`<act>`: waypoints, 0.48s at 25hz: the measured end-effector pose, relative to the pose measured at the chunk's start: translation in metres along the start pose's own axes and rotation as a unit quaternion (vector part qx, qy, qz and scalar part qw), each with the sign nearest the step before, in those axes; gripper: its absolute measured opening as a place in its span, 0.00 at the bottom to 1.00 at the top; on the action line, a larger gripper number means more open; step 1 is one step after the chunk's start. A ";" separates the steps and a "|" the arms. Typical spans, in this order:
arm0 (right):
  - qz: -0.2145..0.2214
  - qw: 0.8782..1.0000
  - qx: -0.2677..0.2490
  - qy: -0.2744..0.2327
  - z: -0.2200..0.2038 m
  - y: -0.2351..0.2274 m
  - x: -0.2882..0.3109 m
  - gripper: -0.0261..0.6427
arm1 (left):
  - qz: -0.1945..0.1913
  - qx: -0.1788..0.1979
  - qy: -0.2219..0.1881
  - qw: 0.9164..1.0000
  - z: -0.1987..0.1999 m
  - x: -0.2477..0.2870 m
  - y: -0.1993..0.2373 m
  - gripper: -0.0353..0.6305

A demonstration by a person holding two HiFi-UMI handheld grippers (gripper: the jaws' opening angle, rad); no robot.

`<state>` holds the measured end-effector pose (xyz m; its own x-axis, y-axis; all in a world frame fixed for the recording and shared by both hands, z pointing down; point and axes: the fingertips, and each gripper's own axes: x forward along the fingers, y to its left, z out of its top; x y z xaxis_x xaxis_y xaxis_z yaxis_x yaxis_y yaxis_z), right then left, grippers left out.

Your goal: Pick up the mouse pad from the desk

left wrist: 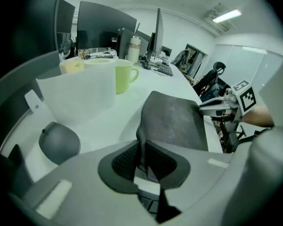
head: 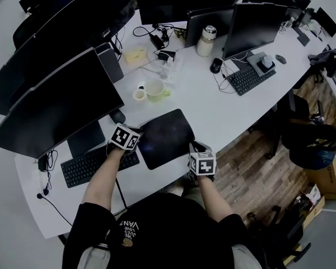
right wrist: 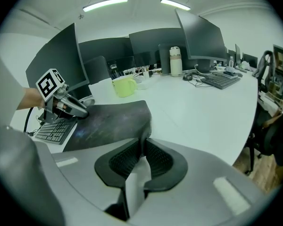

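Mouse pad is lying dark on the white desk in the head view, just right of the keyboard and in front of the green mug. The left gripper is meeting the pad's left edge. The right gripper is meeting its near right corner. The pad is spanning the gap between the two.

Left gripper view: the left gripper is pinching the pad. Its jaws are pressed nearly together, with the pad's edge curling up between the ribbed pads. The rest of the pad is stretching away toward the right gripper, which is touching the far side. A grey mouse is sitting to the left, apart from the pad.

Right gripper view: the right gripper is likewise clamping the pad, with the jaws nearly together on the upturned corner. The pad is running away to the left, where the left gripper is gripping its opposite edge beside the keyboard. No view is showing whether the pad's middle is clear of the desk.
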<state>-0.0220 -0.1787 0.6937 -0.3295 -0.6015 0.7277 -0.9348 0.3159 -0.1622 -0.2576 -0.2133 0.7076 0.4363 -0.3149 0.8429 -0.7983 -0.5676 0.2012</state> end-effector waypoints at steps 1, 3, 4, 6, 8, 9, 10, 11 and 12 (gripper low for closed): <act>-0.002 1.000 -0.001 -0.005 0.002 0.001 -0.002 0.11 | -0.002 -0.001 -0.009 1.000 0.001 -0.003 -0.001 0.12; -0.007 1.000 0.000 -0.016 0.006 0.003 -0.006 0.11 | -0.005 0.000 -0.027 1.000 0.005 -0.008 -0.004 0.12; -0.009 1.000 0.000 -0.020 0.008 0.005 -0.008 0.11 | -0.006 0.002 -0.035 0.999 0.006 -0.011 -0.006 0.12; -0.011 1.000 0.000 -0.028 0.012 0.008 -0.015 0.10 | -0.009 0.008 -0.052 0.999 0.010 -0.017 -0.010 0.12; -0.012 0.999 0.003 -0.035 0.014 0.010 -0.022 0.10 | -0.012 0.015 -0.070 0.997 0.017 -0.025 -0.017 0.12; -0.012 0.999 0.004 -0.039 0.015 0.012 -0.025 0.10 | -0.010 0.020 -0.078 0.997 0.020 -0.030 -0.020 0.12; -0.012 0.999 0.005 -0.043 0.016 0.012 -0.029 0.10 | -0.008 0.023 -0.086 0.996 0.022 -0.035 -0.023 0.12; -0.012 0.999 0.006 -0.047 0.016 0.013 -0.033 0.10 | -0.007 0.025 -0.094 0.995 0.023 -0.039 -0.025 0.12; -0.011 0.999 0.007 -0.052 0.017 0.013 -0.037 0.10 | -0.006 0.026 -0.102 0.994 0.025 -0.043 -0.028 0.12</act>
<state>-0.0240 -0.1650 0.6533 -0.3204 -0.6816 0.6578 -0.9434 0.2923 -0.1566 -0.2435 -0.2024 0.6536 0.5247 -0.4522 0.7212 -0.7725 -0.6090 0.1802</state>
